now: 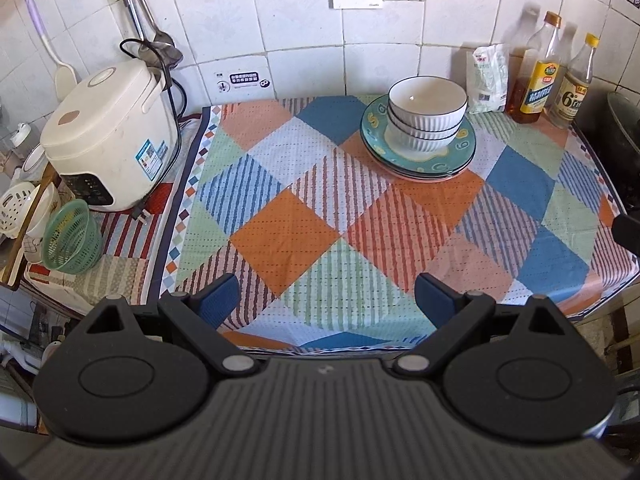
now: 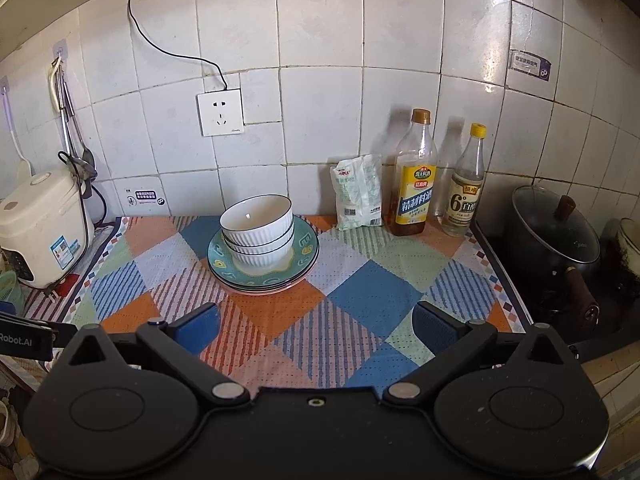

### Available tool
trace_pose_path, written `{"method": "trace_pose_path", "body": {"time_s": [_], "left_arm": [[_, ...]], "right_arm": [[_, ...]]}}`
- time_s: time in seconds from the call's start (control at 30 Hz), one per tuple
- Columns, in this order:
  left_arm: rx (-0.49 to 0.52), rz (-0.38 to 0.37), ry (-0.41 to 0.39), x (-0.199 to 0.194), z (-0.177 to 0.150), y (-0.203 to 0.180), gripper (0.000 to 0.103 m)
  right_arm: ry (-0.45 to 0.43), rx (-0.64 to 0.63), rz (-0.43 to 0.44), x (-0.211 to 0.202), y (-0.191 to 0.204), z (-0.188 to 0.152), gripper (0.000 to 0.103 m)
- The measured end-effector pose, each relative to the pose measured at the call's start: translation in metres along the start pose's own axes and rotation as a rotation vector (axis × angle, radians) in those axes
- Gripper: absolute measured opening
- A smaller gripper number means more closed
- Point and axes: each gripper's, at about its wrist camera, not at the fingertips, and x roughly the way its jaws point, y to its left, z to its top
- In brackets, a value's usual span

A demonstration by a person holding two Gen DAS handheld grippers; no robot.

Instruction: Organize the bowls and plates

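My left gripper (image 1: 326,300) and right gripper (image 2: 316,326) both hang with jaws spread wide and empty over the patchwork-cloth bench (image 1: 288,232). From the left camera, the stack stands at one o'clock; from the right, at eleven. I count three white ribbed ceramic bowls (image 2: 258,234) nested on a pile of teal patterned plates (image 2: 306,246), three rims as best I can tell, the lowest pinkish. I judge them stiff, glazed, slippery, breakable and heavy together, so I'd pinch the top bowl's rim, one piece at a time
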Motion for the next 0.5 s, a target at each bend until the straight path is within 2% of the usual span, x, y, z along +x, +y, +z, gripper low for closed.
{"method": "trace_pose_path", "body": {"time_s": [0.3, 0.5], "left_arm": [[0.015, 0.010, 0.000, 0.0010, -0.0050, 0.0030, 0.095], [0.001, 0.013, -0.001, 0.0020, -0.0039, 0.0074, 0.100]], "right_arm": [[0.007, 0.011, 0.003, 0.0022, 0.0017, -0.0038, 0.103], [0.008, 0.005, 0.004, 0.0029, 0.0026, -0.0026, 0.103]]}}
